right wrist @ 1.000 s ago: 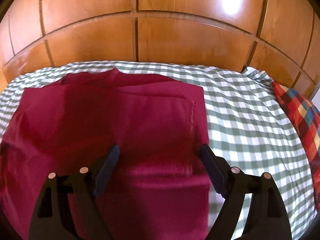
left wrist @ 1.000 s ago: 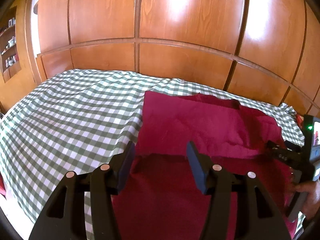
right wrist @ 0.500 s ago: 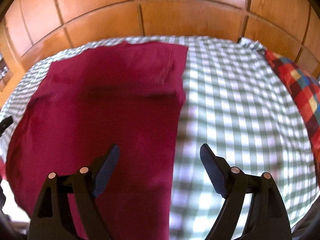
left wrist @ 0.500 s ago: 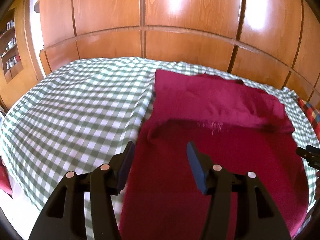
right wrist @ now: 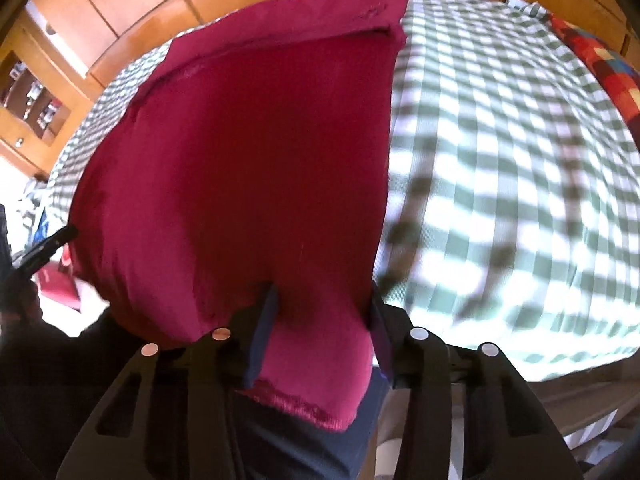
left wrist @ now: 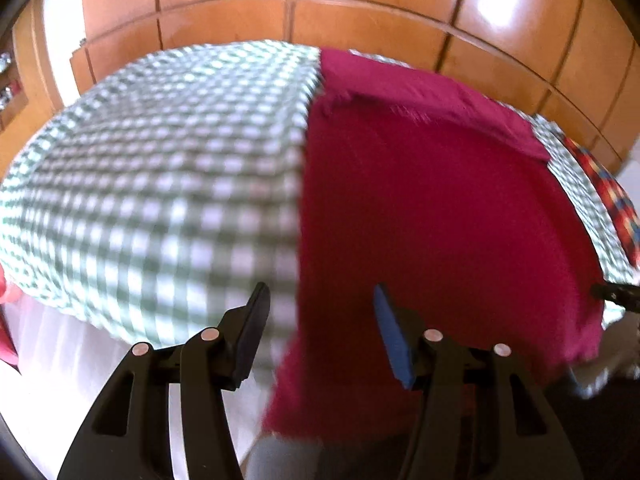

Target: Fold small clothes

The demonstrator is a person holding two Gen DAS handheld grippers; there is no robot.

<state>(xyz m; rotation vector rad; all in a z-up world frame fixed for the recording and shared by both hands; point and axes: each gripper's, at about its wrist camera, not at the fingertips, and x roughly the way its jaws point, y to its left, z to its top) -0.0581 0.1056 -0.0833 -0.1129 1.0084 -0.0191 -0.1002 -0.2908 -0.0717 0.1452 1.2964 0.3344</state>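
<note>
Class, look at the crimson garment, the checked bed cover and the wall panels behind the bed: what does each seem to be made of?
Crimson garment: likely a soft knit or cotton, matt, with a stitched hem that drapes off the edge. Checked bed cover: woven cloth, green and white gingham, matt. Wall panels: varnished wood or veneer, glossy, with bright light reflections and visible grain.

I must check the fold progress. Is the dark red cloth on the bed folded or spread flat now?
Partly folded. The dark red cloth has its far end doubled over as a second layer; the rest lies spread on the checked bedcover.
</note>
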